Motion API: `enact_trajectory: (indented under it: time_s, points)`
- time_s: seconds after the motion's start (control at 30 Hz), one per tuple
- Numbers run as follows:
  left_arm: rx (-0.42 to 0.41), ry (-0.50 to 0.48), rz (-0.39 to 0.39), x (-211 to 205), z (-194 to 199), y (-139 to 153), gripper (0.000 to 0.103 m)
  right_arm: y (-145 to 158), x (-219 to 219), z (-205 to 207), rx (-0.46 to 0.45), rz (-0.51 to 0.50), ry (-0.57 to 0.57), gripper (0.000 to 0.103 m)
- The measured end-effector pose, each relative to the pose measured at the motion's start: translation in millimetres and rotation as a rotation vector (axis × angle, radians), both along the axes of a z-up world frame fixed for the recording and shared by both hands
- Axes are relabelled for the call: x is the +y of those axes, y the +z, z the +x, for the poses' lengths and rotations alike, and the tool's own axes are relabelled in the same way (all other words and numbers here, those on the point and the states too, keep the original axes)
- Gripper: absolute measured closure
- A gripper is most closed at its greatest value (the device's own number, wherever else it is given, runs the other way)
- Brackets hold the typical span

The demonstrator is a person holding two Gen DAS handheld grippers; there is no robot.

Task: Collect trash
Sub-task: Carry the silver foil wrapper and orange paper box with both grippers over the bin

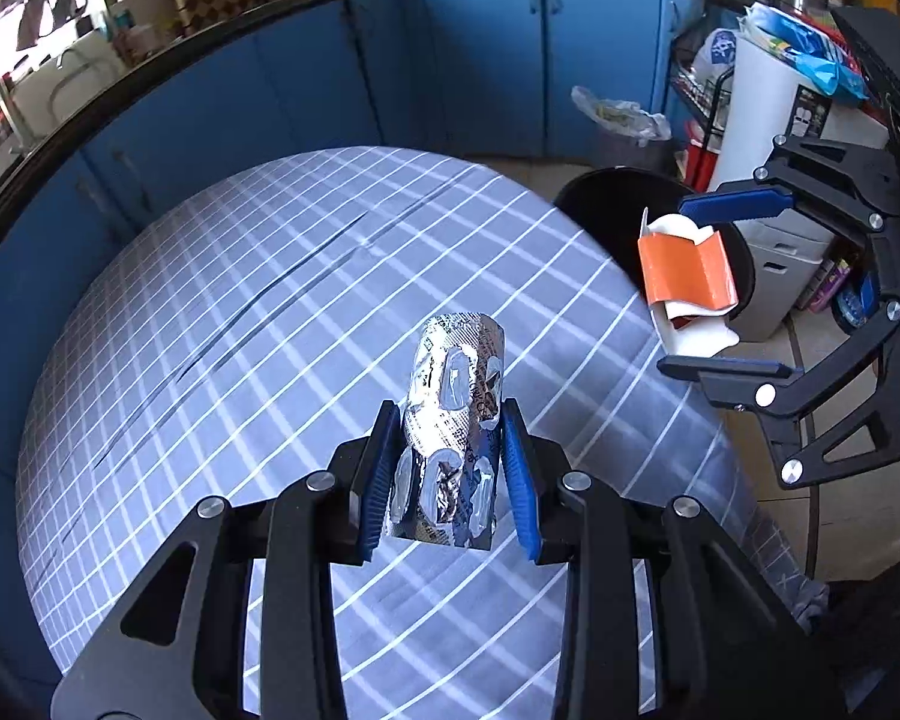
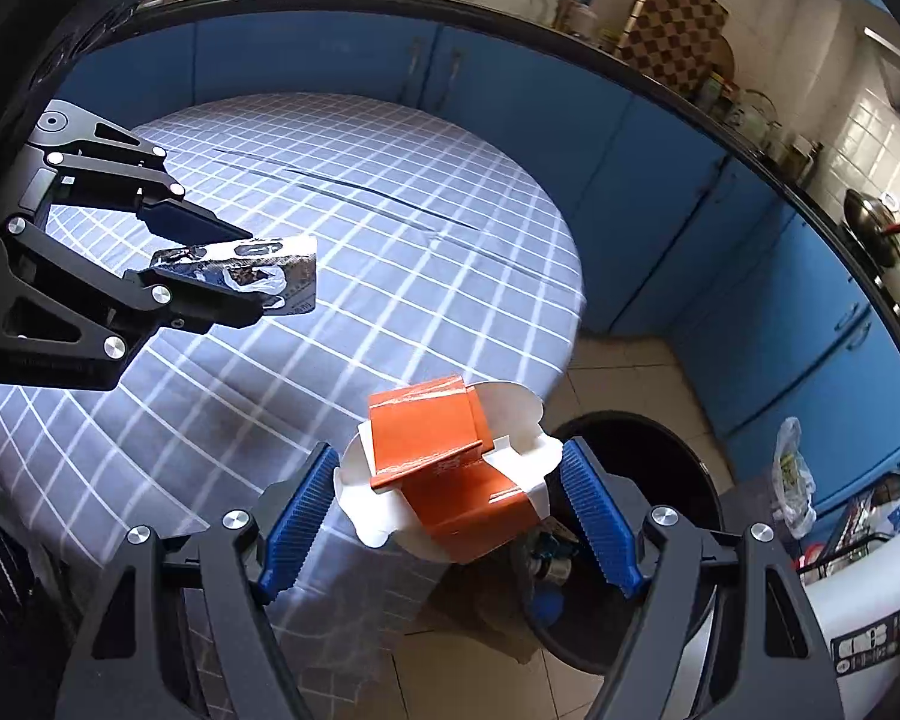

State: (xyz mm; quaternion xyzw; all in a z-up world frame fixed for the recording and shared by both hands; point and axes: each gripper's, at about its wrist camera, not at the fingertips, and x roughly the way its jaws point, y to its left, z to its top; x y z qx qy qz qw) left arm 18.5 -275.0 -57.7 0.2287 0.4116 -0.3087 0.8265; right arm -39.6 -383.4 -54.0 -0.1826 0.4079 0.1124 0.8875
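My left gripper (image 1: 450, 408) is shut on a crumpled silver blister pack (image 1: 453, 420), held upright above the round table (image 1: 240, 300) with its blue checked cloth. The right wrist view shows that pack (image 2: 270, 276) in the left gripper (image 2: 255, 276) at the left. My right gripper (image 2: 450, 450) is shut on a crushed white paper dish with a folded orange carton (image 2: 432, 438), held in the air by the table's edge. A black trash bin (image 2: 684, 456) stands on the floor just beyond it. The same carton bundle (image 1: 687, 270) sits between the right gripper's fingers (image 1: 678, 285) in front of the bin (image 1: 600, 192).
Blue cabinets (image 1: 480, 60) under a dark counter ring the room. A white cylinder (image 1: 762, 114), a wire rack (image 1: 699, 90) and a plastic bag (image 1: 624, 111) stand beyond the bin. Tiled floor (image 2: 618, 372) shows beside the table.
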Motion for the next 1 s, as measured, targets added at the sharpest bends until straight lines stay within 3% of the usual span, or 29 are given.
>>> enact_trajectory:
  time_s: [1.0]
  points:
    - [0.023,-0.157,0.046,-142,23,-22,0.068,-29,-108,13,0.002,0.060,-0.154,0.029]
